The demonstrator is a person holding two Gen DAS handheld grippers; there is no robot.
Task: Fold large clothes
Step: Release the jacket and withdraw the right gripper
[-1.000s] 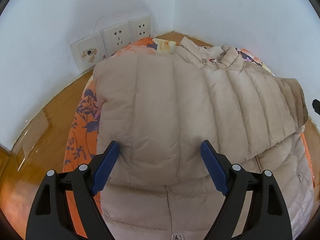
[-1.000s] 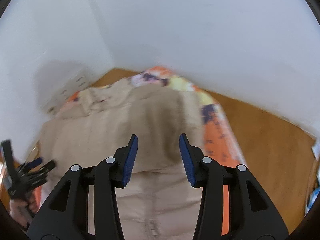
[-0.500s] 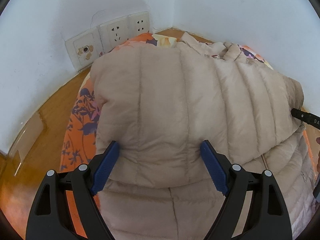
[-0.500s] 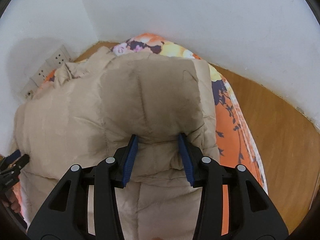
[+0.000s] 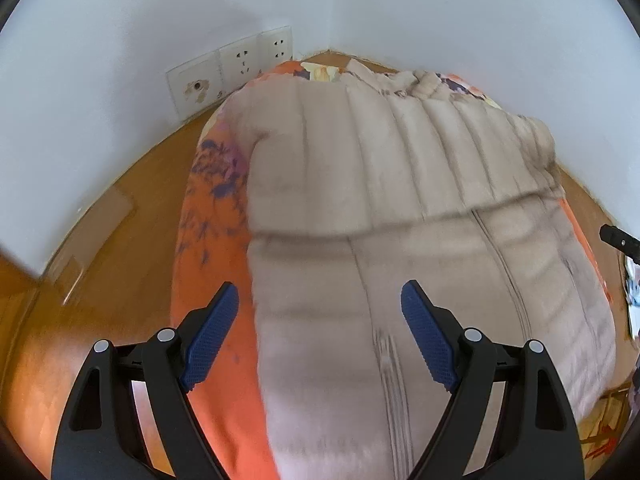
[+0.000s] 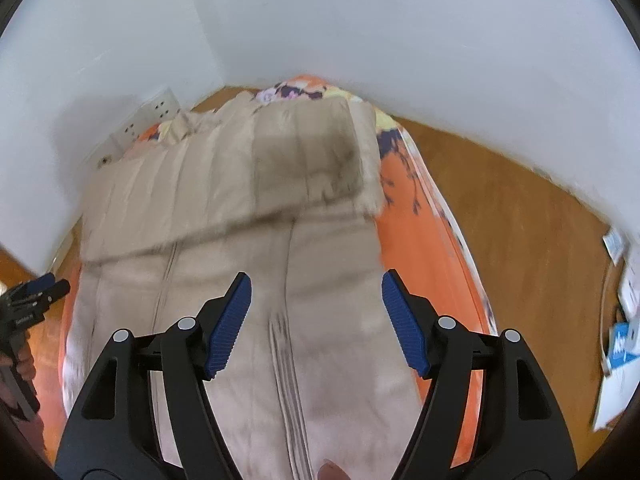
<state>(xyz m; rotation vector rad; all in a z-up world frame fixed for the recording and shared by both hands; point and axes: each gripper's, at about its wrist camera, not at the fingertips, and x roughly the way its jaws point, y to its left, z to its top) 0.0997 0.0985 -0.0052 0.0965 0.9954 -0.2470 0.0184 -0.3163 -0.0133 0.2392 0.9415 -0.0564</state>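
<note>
We are working over a wooden floor [image 5: 120, 248] in a corner where two white walls [image 5: 440, 8] meet. An orange floral cloth [image 5: 212, 208] is spread on the boards, running back into the corner. Low on the left wall sits a row of wall sockets [image 5: 240, 60]. At the right edge of the right wrist view some papers and a blue-and-white packet [image 6: 620, 344] lie on the floor.

The beige puffer jacket [image 5: 380, 208] lies on the cloth, zip upward, its far part folded over towards us with a darker panel [image 6: 308, 160] on top.

Our left gripper [image 5: 320, 336] hangs above the jacket's near left edge, jaws wide and empty. Our right gripper [image 6: 316, 320] is opening above the zip, with nothing clamped between its pads.
</note>
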